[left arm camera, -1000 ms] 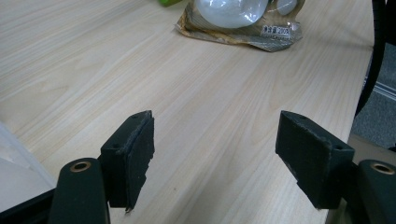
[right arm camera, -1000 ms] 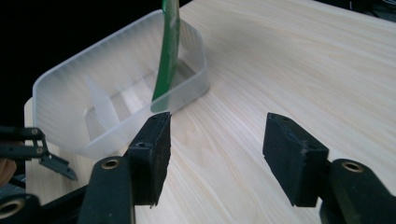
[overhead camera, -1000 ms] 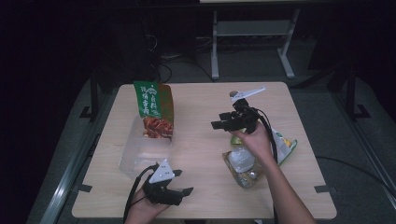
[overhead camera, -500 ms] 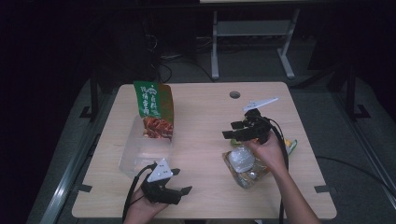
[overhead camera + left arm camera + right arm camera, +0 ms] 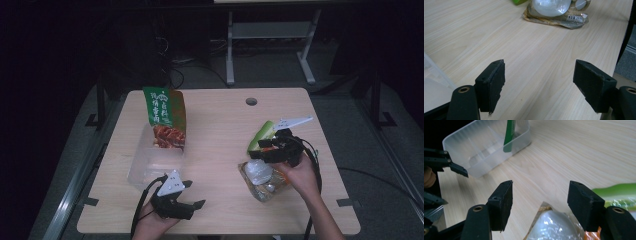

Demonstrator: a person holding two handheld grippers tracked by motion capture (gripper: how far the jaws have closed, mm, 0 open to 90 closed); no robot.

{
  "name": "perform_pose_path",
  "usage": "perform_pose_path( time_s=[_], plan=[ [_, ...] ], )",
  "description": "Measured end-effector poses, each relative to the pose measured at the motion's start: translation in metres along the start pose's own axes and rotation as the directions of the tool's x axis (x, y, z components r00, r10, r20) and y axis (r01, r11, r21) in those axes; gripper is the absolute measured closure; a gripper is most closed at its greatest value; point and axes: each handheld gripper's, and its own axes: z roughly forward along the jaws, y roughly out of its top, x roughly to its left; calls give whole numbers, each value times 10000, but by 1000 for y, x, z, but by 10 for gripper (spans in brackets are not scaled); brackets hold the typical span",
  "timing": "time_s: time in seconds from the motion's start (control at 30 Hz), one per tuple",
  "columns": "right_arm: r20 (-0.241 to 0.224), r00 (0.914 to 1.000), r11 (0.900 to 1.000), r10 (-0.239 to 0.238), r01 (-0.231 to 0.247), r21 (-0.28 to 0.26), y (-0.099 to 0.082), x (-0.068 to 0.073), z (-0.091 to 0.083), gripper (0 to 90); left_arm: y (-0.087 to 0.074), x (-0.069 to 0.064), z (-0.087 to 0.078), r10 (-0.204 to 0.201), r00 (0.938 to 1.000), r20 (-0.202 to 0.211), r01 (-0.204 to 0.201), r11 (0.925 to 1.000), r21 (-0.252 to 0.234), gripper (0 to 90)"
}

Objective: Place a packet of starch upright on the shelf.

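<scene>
**Ana:** Tool positions first: the right tool (image 5: pixel 267 151) hovers over a clear snack packet (image 5: pixel 262 179) near the counter's (image 5: pixel 220 125) right side, jaws spread wide with nothing between them; they have just been opening, probably so that they fit around the packet's puffy middle.

**Ben:** And the left tool (image 5: pixel 192 207)?

**Ana:** It rests at the counter's near edge, jaws wide and empty, seemingly waiting clear of the work.

**Ben:** Where would the packet go?

**Ana:** Likely into the clear plastic bin (image 5: pixel 150 167) at the left, where a green and red bag (image 5: pixel 165 117) already leans upright. A green packet (image 5: pixel 261 134) lies just beyond the right tool.
</scene>
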Motion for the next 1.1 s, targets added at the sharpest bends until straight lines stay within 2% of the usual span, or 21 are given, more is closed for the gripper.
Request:
perform_pose_path(
  time_s=[0.33, 0.6, 0.67, 0.9, 1.0, 1.1],
  plan=[
    [299, 9996, 9999, 6, -10, 126, -22, 6, -13, 360, 0, -2, 4, 51, 9999, 90, -53, 9999, 142, 251],
    [142, 9998, 9998, 171, -171, 48, -40, 7, -20, 375, 0, -3, 8, 49, 9998, 203, -53, 9998, 179, 251],
    [181, 9997, 9998, 190, -192, 109, -44, 8, -22, 376, 0, -2, 8, 159, 9997, 206, -164, 9996, 219, 251],
    [225, 9991, 9992, 347, -351, 184, -65, 10, -29, 387, 0, -3, 8, 166, 9997, 206, -170, 9996, 213, 251],
    [326, 9990, 9992, 320, -327, 223, -77, 13, -32, 417, 0, -4, 8, 43, 9998, 198, -46, 9999, 162, 251],
    [398, 9988, 9991, 292, -303, 284, -82, 16, -34, 417, 0, -4, 8, 28, 9998, 208, -31, 9999, 150, 252]
  ],
)
